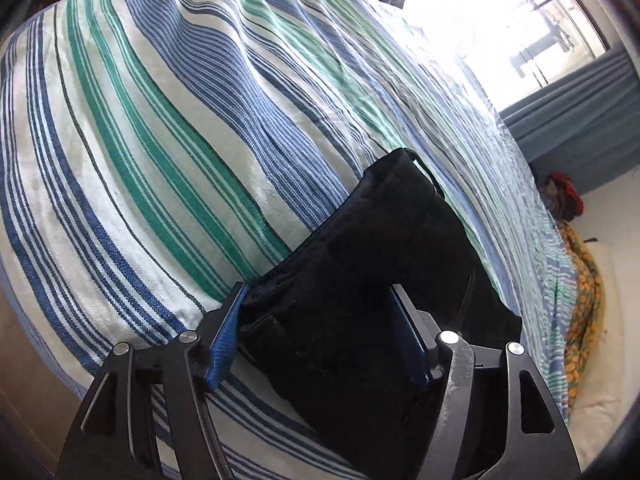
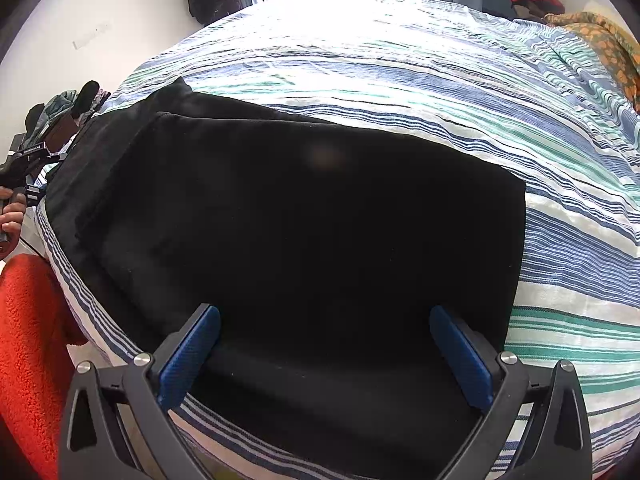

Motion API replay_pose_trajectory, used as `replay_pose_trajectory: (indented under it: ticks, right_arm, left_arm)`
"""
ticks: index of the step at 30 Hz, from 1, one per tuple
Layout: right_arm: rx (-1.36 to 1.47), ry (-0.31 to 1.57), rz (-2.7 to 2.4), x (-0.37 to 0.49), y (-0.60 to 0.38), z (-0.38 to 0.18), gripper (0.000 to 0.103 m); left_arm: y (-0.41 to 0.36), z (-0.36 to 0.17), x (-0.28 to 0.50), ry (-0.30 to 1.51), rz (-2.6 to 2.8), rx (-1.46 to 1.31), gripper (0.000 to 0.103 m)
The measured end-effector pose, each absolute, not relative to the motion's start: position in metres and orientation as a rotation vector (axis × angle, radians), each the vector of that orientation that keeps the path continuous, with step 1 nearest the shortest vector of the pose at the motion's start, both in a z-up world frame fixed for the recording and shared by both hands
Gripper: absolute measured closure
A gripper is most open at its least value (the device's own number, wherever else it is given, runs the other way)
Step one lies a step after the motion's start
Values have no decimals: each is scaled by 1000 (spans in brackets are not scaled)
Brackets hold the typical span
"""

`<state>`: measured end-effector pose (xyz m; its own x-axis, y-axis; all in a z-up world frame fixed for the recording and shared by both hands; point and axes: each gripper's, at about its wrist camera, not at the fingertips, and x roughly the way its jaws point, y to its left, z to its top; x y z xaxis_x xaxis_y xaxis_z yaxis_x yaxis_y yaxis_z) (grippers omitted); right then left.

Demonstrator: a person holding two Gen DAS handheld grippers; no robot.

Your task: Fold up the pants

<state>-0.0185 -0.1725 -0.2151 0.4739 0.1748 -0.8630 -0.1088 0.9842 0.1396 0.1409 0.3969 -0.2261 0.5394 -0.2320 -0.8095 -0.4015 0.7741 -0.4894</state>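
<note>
The black pants lie folded in layers on the striped bedspread, near the bed's front edge. My right gripper is open, its blue pads on either side of the near edge of the pants, just above the cloth. In the left wrist view the pants run away from the camera, and my left gripper is open with the pants' end lying between its blue pads. The left gripper's body and the hand on it show at the left edge of the right wrist view.
The striped bedspread covers the whole bed. An orange patterned blanket lies at the far right corner. A red fleece cloth is at the left, below the bed's edge. A bright window and blue curtain are beyond.
</note>
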Motion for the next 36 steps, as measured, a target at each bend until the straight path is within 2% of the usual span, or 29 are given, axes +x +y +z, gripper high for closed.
replay_pose_trajectory:
  ticks: [4, 6, 10, 13, 16, 19, 20, 21, 24, 26, 27, 30, 31, 33, 35, 36]
  right_arm:
    - [69, 1061, 173, -19, -172, -215, 0]
    - [69, 1063, 175, -18, -172, -215, 0]
    - [71, 1066, 177, -18, -173, -214, 0]
    - [70, 1060, 173, -18, -172, -214, 0]
    - [74, 1054, 170, -18, -172, -214, 0]
    - [94, 1056, 167, -17, -174, -209, 0]
    - [104, 1057, 167, -17, -175, -206, 0]
    - [119, 1057, 169, -18, -177, -203, 0]
    - [220, 1051, 182, -20, -192, -190, 1]
    - [297, 1021, 177, -26, -209, -175, 1]
    - [336, 997, 176, -30, -218, -167, 1]
    - [464, 919, 255, -37, -238, -142, 1]
    - [504, 902, 302, -35, -239, -136, 1]
    - [589, 895, 418, -23, -232, -131, 1]
    - [668, 931, 514, -6, -215, -137, 1]
    - [710, 959, 544, 3, -206, -144, 1]
  left_arm:
    - [391, -205, 137, 1017, 135, -621, 78]
    - [389, -183, 131, 990, 92, -612, 84]
    - [353, -118, 112, 914, -8, -504, 85]
    - [292, -72, 94, 874, -135, -370, 86]
    - [209, -52, 71, 881, -292, -223, 86]
    - [116, -64, 48, 926, -473, -99, 86]
    - [85, -77, 43, 953, -531, -70, 86]
    - [57, -95, 39, 991, -590, -42, 90]
    - [2, -149, 37, 1164, -651, -6, 89]
    - [-1, -156, 40, 1229, -644, -62, 89]
    - [9, -148, 42, 1208, -657, -113, 86]
    - [55, -114, 51, 1093, -564, -157, 46]
    - [73, -104, 58, 1052, -512, -162, 43]
    - [103, -94, 74, 1005, -374, -142, 44]
    - [119, -100, 84, 965, -293, -83, 54]
    - [116, -111, 85, 970, -291, -42, 66]
